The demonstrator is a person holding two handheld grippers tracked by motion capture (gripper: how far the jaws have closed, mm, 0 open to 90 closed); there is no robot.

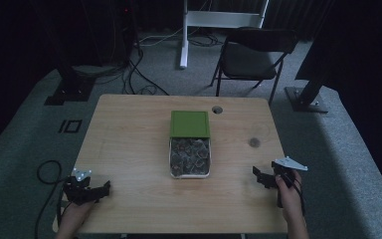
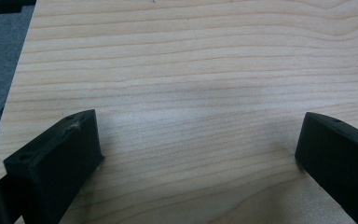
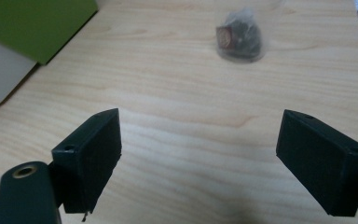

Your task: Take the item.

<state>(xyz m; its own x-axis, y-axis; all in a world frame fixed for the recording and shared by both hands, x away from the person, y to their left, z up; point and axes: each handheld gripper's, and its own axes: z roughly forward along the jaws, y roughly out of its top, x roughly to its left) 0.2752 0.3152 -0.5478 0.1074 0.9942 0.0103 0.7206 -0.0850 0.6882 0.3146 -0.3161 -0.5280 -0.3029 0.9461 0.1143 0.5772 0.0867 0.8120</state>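
Note:
A white box (image 1: 170, 158) in the middle of the wooden table (image 1: 129, 149) holds several small dark wrapped sachets (image 1: 190, 154). Its green lid (image 1: 190, 123) is slid back over the far end. One loose sachet (image 1: 254, 143) lies on the table right of the box, and in the right gripper view that sachet (image 3: 240, 37) sits well ahead of the jaws. My left gripper (image 1: 104, 189) rests at the near left of the table, open over bare wood (image 2: 196, 135). My right gripper (image 1: 259, 177) stands open at the near right, nothing between its jaws (image 3: 198, 144).
A round cable hole (image 1: 217, 109) sits near the table's far edge. A black folding chair (image 1: 251, 57) and a white stand (image 1: 184, 35) are on the grey carpet beyond the table. Cables trail on the floor at the far left.

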